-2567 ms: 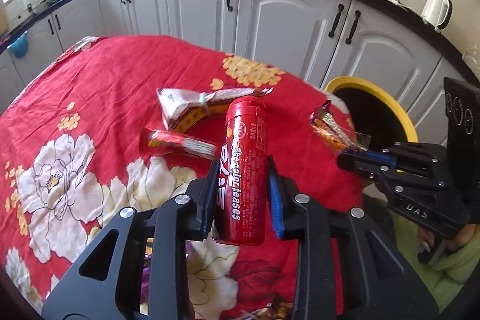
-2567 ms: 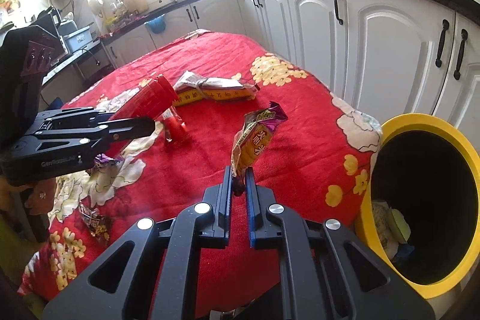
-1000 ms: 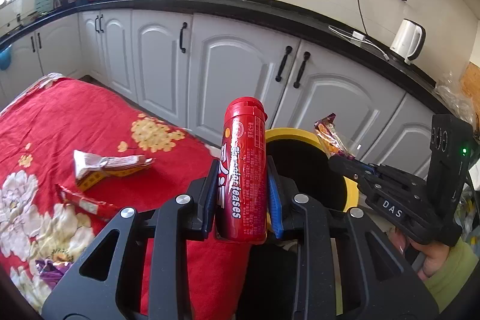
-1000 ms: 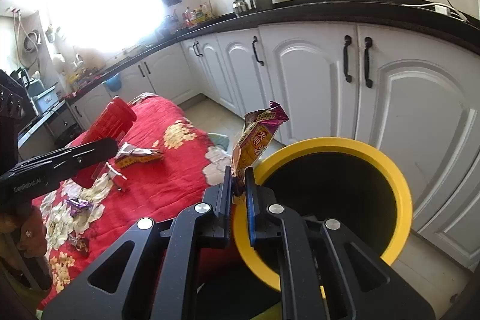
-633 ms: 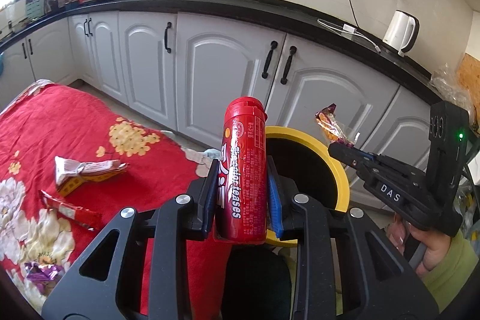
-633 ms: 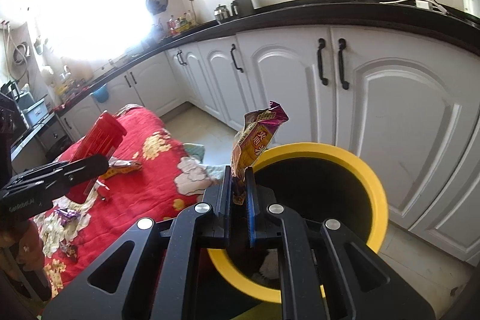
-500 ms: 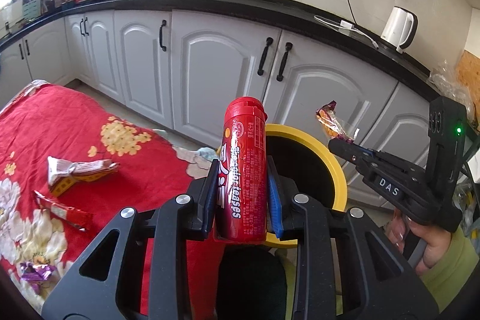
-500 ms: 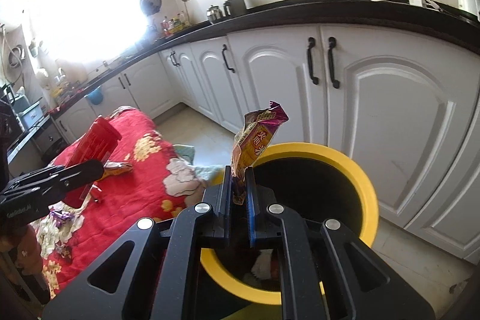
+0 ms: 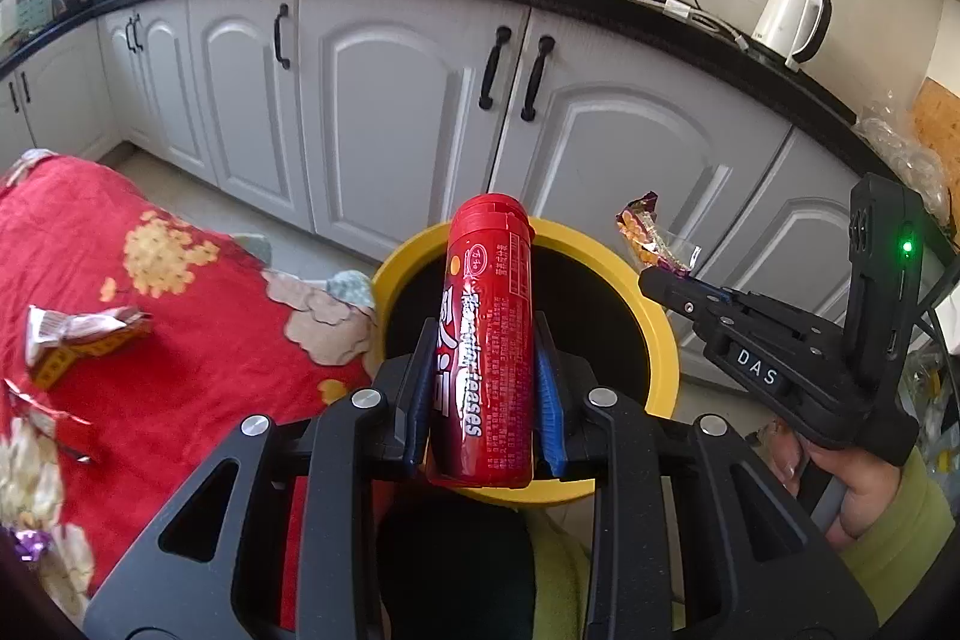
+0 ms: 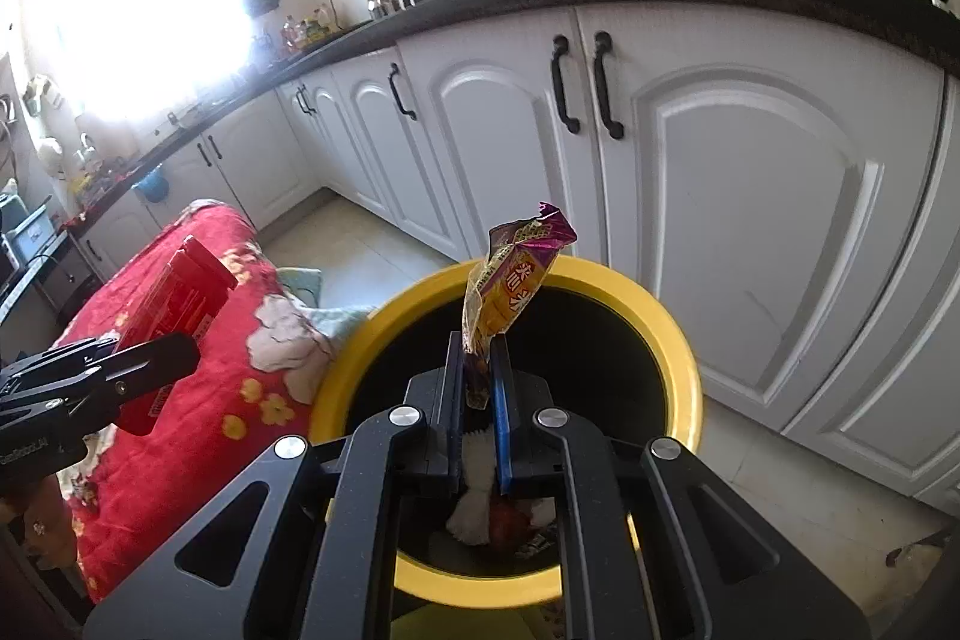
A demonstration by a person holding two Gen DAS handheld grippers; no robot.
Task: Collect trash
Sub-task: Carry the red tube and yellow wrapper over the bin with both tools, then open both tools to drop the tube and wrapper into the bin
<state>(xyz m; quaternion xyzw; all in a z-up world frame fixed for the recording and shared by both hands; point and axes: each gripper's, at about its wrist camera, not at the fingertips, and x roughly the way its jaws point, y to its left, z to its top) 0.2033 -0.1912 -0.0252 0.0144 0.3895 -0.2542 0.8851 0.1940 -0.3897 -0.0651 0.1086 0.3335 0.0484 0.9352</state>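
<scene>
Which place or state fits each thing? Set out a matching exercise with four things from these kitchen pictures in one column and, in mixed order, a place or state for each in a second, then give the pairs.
Things:
1. red tube
2. snack wrapper
3. yellow bin
4. white kettle

Places or states:
A. stands on the black countertop
B. clamped in the left gripper
C. on the floor by the white cabinets, open, trash inside
D. pinched in the right gripper

Pairs: 1-B, 2-D, 3-C, 4-A
</scene>
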